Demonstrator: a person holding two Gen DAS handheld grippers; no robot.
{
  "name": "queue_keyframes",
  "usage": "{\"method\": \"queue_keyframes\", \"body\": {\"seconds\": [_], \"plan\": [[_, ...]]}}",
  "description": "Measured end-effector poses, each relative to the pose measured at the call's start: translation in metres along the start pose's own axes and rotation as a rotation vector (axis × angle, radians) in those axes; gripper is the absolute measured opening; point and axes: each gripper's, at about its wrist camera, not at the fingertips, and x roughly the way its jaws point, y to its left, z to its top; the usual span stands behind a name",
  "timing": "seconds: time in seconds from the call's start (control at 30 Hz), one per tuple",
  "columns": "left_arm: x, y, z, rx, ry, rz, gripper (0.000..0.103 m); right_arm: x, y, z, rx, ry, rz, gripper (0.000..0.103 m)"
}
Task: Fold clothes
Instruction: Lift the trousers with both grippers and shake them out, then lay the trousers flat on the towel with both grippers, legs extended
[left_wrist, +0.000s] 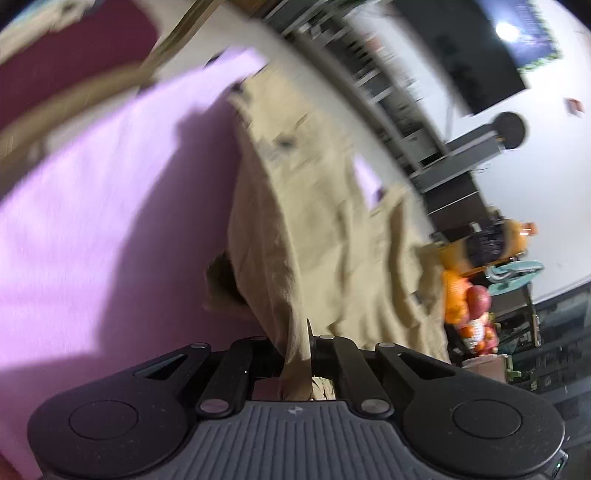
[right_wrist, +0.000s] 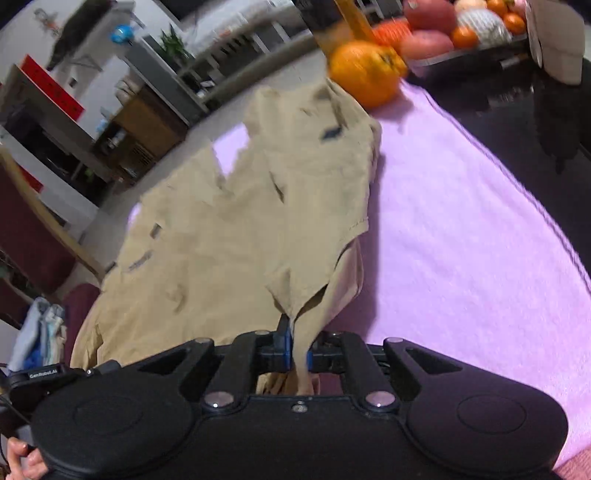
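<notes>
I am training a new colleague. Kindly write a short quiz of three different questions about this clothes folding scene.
1. True or false: both the left gripper and the right gripper are shut on the beige garment.
2. What colour is the cloth under the garment?
A. green
B. lilac
C. white
3. Fill in: beyond the garment's far end lies an orange ____.

Key: 1 true; 2 B; 3 fruit.
</notes>
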Motion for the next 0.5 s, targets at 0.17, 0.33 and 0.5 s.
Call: {"method": "queue_keyframes", "body": {"seconds": [0.17, 0.33, 0.5], "plan": [[-0.032, -0.013, -0.015, 0.051, -0.058, -0.026, 0.002, -0.014, 0.013, 0.029, 0.016, -0.028, 0.046, 0.006], [-0.035, 0.001, -0.05, 0.065, -0.012, 0.105, 0.004, 0.031, 0.005, 0.039, -0.009, 0.057, -0.033, 0.007], [-0.015, 0.028, -0.065, 0.012, 0.126, 0.263, 0.019, 0.074, -0.017, 0.013, 0.009, 0.144, -0.157, 0.03]]}}
